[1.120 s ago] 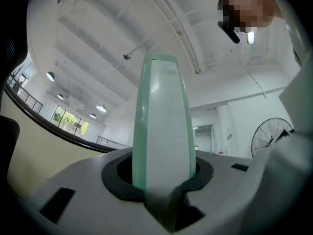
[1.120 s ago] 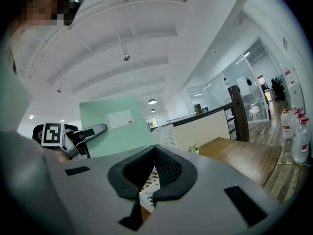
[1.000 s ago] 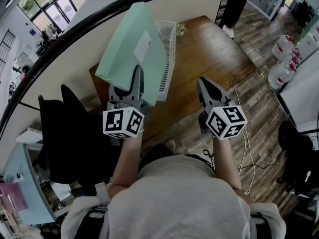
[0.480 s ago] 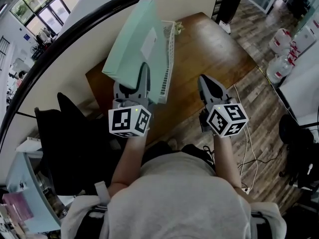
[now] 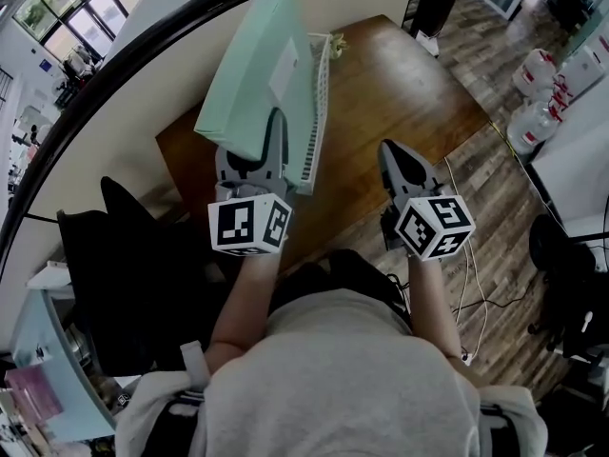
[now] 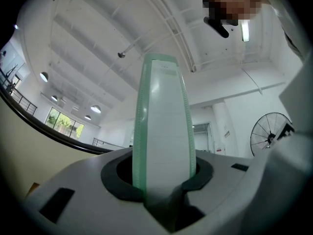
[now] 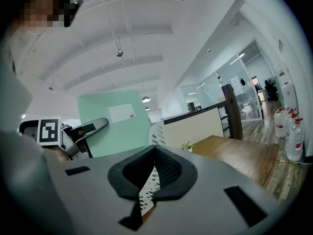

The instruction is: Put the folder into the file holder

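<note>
The mint-green folder is held upright above the left end of the wooden desk, with a white label on its face. It is pinched at its lower edge by the left gripper. In the left gripper view the folder is seen edge-on, clamped between the two dark pads of the left gripper.

The white perforated file holder stands on the desk just beside the folder, on its right. Whether the two touch cannot be told; the folder is not seen inside the holder.

The right gripper is held near the desk's front edge, well apart from the folder. Its jaws are pressed together at the tips with nothing gripped – this is confirmed in the right gripper view, where the pads of the right gripper meet. Past them the file holder is seen, with the folder and the left gripper to its left.

A small potted plant sits at the desk's far edge behind the holder. Water jugs stand on the floor at right – a black chair is at left.
</note>
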